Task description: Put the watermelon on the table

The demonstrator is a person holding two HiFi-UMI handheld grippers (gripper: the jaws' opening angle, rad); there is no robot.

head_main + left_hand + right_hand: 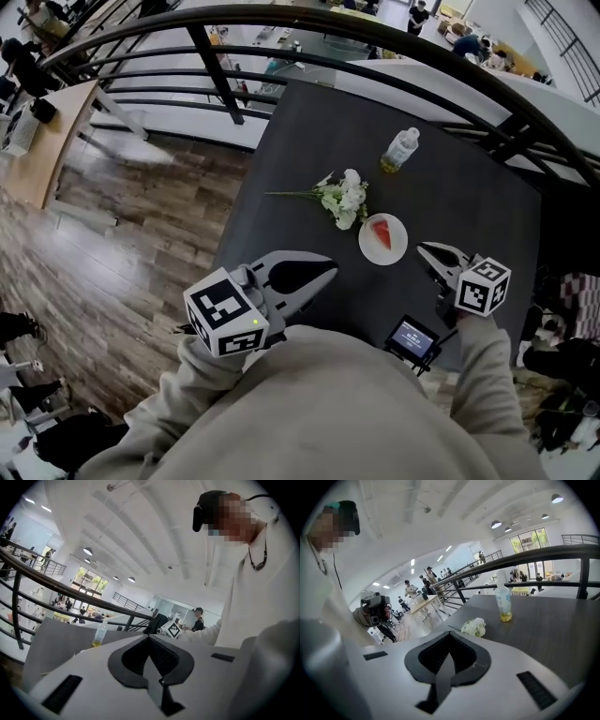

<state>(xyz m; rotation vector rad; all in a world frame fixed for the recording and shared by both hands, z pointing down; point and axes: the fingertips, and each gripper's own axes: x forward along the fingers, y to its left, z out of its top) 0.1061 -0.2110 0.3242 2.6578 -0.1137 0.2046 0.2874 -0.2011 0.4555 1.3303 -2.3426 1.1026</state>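
A red wedge of watermelon [380, 232] lies on a small white plate [397, 247] in the middle of the dark table [469, 187]. My right gripper [421, 248] hangs just right of the plate, above the table, shut with nothing between its jaws; in its own view the tips [449, 633] meet. My left gripper [333, 266] is raised near the table's front edge, left of and nearer than the plate. Its tips [149, 636] also meet, with nothing between them. Neither gripper view shows the watermelon.
White flowers [342, 199] [474, 627] lie just behind the plate. A clear bottle with yellow liquid [401, 150] [503, 603] [100, 633] stands farther back. A small device with a lit screen [412, 339] sits at the near edge. Black railings [281, 56] curve behind the table.
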